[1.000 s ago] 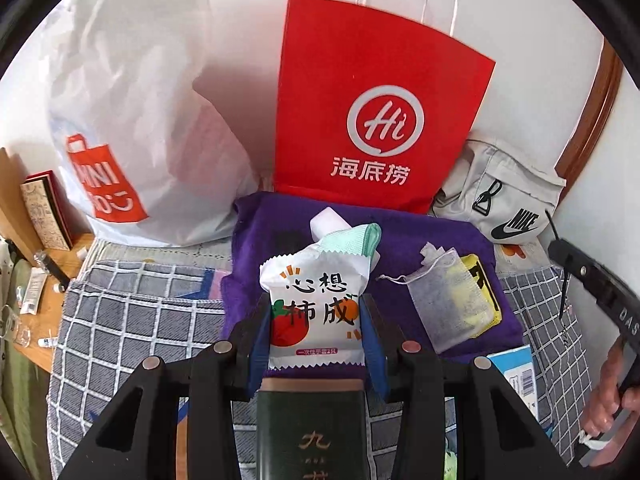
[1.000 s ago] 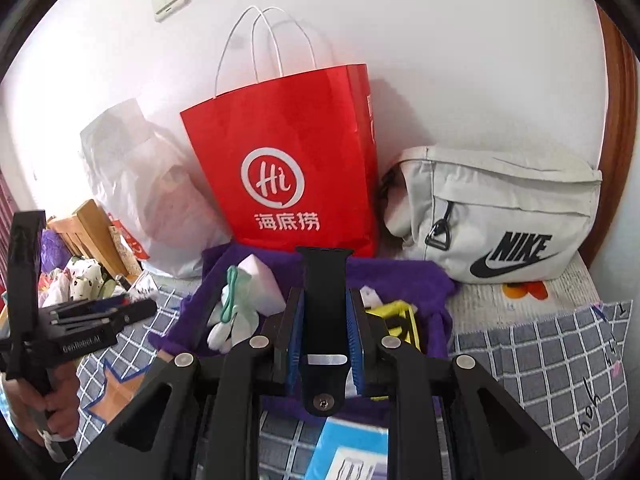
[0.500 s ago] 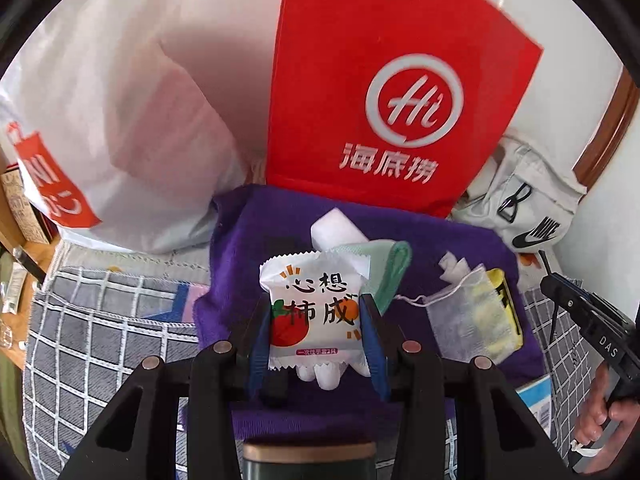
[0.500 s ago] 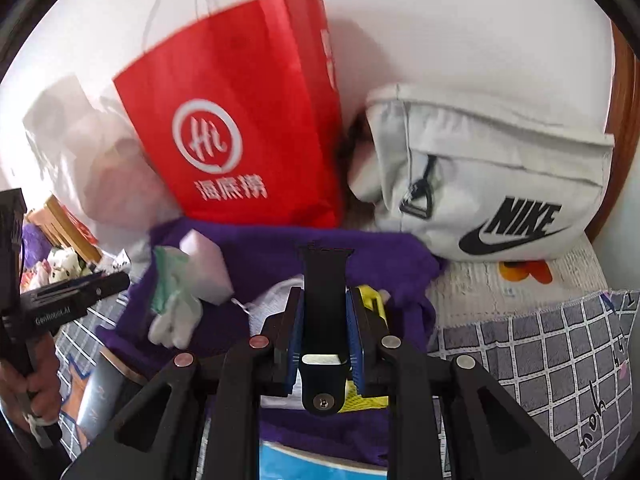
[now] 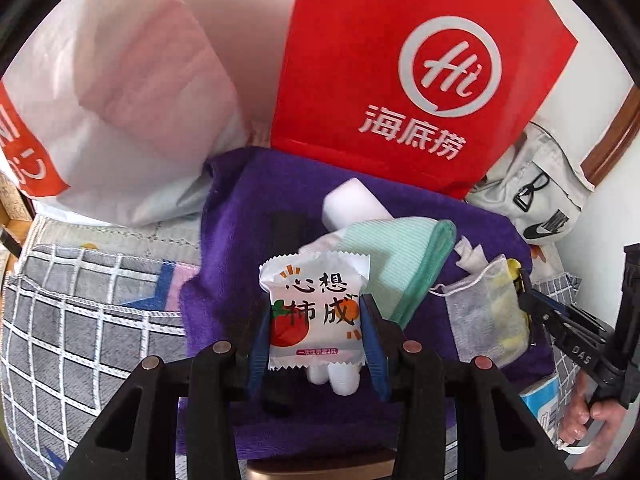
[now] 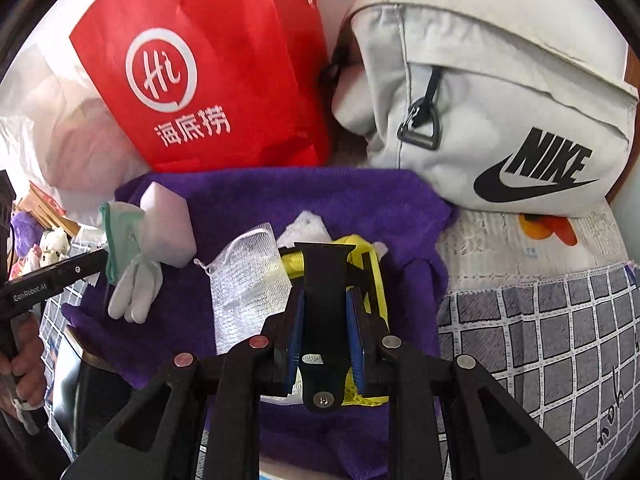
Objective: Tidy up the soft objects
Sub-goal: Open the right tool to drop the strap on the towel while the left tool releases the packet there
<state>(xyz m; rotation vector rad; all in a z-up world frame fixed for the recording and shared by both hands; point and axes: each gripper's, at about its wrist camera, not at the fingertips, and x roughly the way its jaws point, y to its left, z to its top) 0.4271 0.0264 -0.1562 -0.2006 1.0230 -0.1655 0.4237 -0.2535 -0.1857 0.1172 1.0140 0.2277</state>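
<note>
Both grippers loaded, over the purple fleece towel point(image 5: 224, 280).

Left gripper point(image 5: 318, 330) clamps a white printed snack-style sachet point(image 5: 316, 312), frame centre-bottom in the left wrist view. Right gripper point(image 6: 325, 332) pinches a black rubbery strap point(image 6: 325, 304) standing upright, lower centre in the right wrist view. Mint folded cloth point(image 5: 396, 256), white foam block point(image 5: 352, 206) and white mesh pouch point(image 6: 250, 276) lie on the towel; red paper bag point(image 6: 208, 64) behind.

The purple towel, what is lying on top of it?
On the purple towel lie a white sponge block, a mint cloth, a white glove and a mesh pouch. The pouch partly covers something yellow, so I can't name it.
</note>
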